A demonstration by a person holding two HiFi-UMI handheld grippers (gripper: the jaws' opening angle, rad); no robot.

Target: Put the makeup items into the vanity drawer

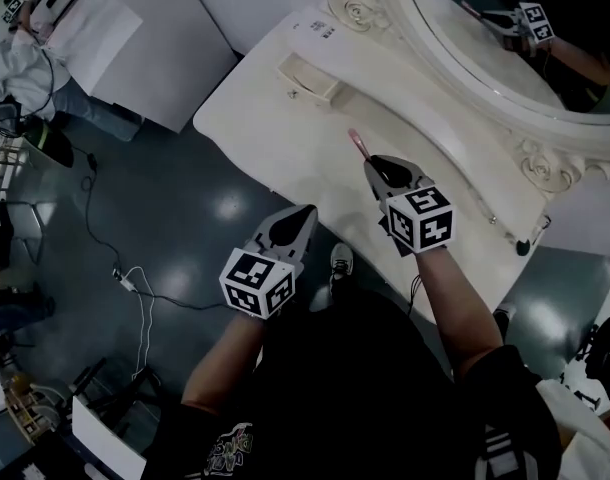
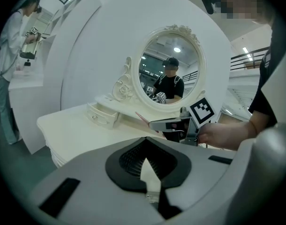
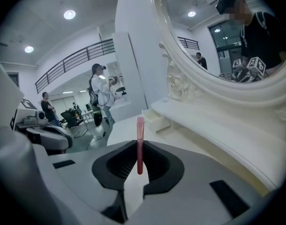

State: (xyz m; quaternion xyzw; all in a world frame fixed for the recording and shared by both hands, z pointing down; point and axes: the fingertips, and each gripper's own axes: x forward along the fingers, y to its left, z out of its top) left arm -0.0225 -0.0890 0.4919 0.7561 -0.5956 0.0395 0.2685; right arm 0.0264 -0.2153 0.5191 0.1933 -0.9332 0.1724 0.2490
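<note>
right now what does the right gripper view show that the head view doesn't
Only the right gripper view shows the right gripper with its jaws shut on the thin pink makeup stick, plus the round ceiling lights. Only the head view shows the white cable on the dark floor. Both show the stick, the small white drawer and the carved white mirror frame.

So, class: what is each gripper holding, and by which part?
Right gripper clamps a slim pink makeup stick by its near end; left gripper holds nothing, jaws shut.
</note>
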